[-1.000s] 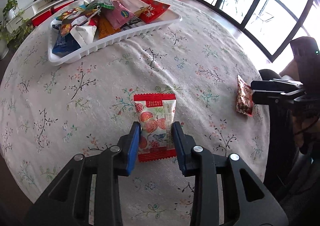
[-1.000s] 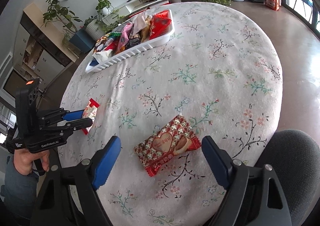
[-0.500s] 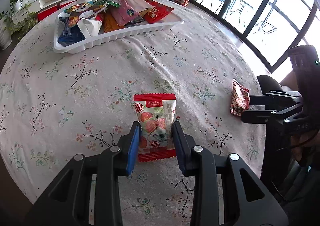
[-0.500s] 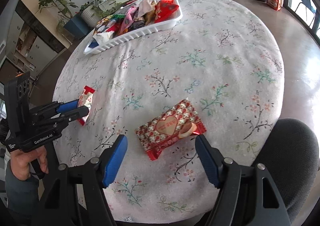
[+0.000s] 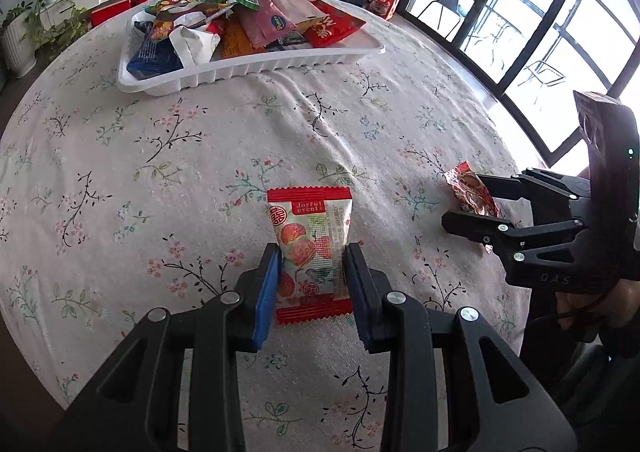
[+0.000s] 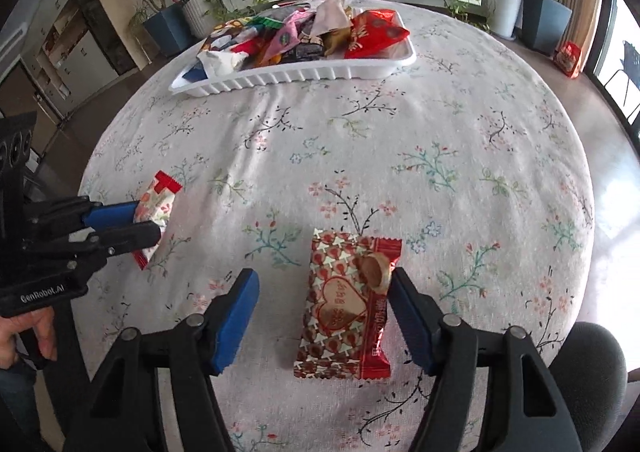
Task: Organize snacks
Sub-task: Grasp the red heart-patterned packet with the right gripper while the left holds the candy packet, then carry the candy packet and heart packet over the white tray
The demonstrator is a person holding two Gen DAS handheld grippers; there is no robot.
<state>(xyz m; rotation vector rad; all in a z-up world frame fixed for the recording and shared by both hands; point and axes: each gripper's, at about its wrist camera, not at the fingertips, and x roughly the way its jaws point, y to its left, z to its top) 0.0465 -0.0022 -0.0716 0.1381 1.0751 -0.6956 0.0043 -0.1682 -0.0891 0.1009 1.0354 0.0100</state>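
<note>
My left gripper (image 5: 312, 256) is shut on a red-and-white snack packet (image 5: 310, 236) and holds it upright just above the flowered tablecloth; the same gripper (image 6: 154, 222) and packet (image 6: 158, 202) show at the left of the right wrist view. A red heart-patterned packet (image 6: 344, 304) lies flat on the cloth between the fingers of my right gripper (image 6: 324, 275). Its jaws are closing: the right pad (image 6: 408, 308) is at the packet's edge, the left pad (image 6: 236, 312) still apart from it. In the left wrist view that gripper (image 5: 472, 201) straddles the heart packet (image 5: 466, 188).
A white ribbed tray (image 5: 256, 70) heaped with several snack packets stands at the far side of the round table (image 6: 460, 132). A dark chair (image 6: 588, 364) sits at the near right table edge. Plants, a low shelf and glass doors lie beyond.
The right gripper's jaws have narrowed around the heart packet and the gripper has rolled and shifted, so the packet now lies lengthwise between the fingers. The left gripper keeps its packet, only slightly rolled.
</note>
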